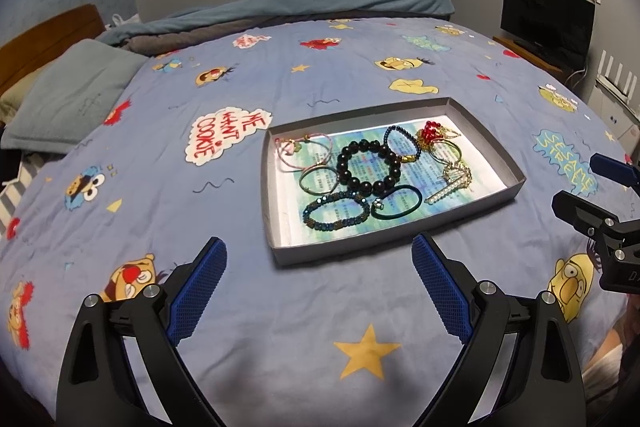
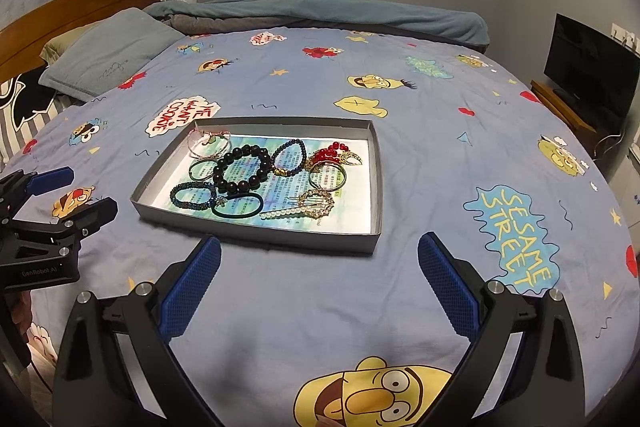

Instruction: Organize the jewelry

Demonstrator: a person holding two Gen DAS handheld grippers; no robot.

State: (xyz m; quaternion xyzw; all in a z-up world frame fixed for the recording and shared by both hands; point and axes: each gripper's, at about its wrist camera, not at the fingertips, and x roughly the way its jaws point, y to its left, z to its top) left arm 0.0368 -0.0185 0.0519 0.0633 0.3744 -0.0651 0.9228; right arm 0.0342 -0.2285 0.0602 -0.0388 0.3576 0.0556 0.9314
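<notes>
Grey tray [image 1: 472, 209] on the bedsheet [image 2: 320, 307] holds overlapping bracelets [image 1: 366, 163]. Left gripper [image 1: 319, 263] and right gripper [image 2: 319, 257] both gape, empty, near it; 1 careless grab could lift 2 tangled pieces.

left tool [image 1: 318, 263] spread wide, right tool [image 2: 319, 261] spread wide

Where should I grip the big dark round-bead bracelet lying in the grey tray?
Probably take the big dark round-bead bracelet from straight above, one finger inside its open ring, one outside, pinching the far arc of beads. It lies flat, and its near side crowds the dark green hair tie, while the grey tray wall hinders a sideways approach.
</notes>
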